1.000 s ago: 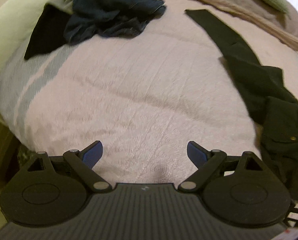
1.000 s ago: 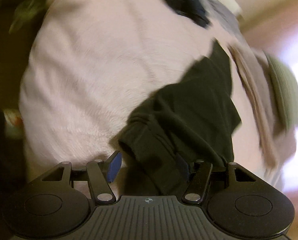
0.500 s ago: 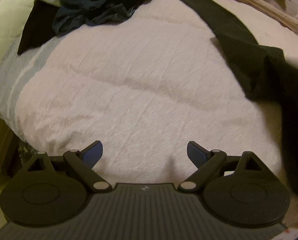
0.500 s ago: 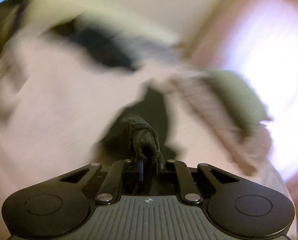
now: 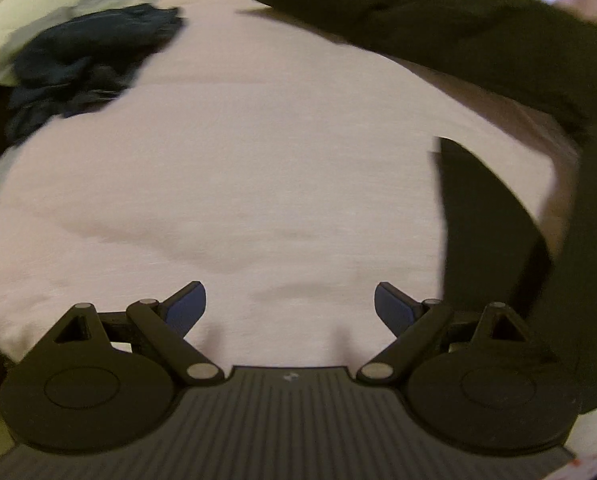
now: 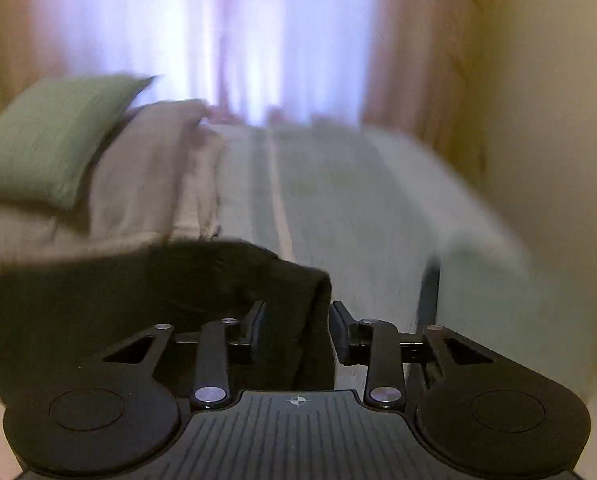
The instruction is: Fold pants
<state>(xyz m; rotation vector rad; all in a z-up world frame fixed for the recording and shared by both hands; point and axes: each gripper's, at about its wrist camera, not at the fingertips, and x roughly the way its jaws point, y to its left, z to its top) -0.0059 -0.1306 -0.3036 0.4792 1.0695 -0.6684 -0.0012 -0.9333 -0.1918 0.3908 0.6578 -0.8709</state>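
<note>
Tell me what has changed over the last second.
The right tool closed on the black pants and lifted them off the pink blanket; its view swung from the bed up toward the window. The pants now hang across the left view's right side. Unchanged: the left tool is open and empty, and the dark blue clothes lie untouched.

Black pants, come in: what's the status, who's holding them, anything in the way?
Right gripper shut on black pants, lifted off the bed. Left gripper open, empty, over pink blanket. Dark blue clothes pile lies far left, clear of the pants.
</note>
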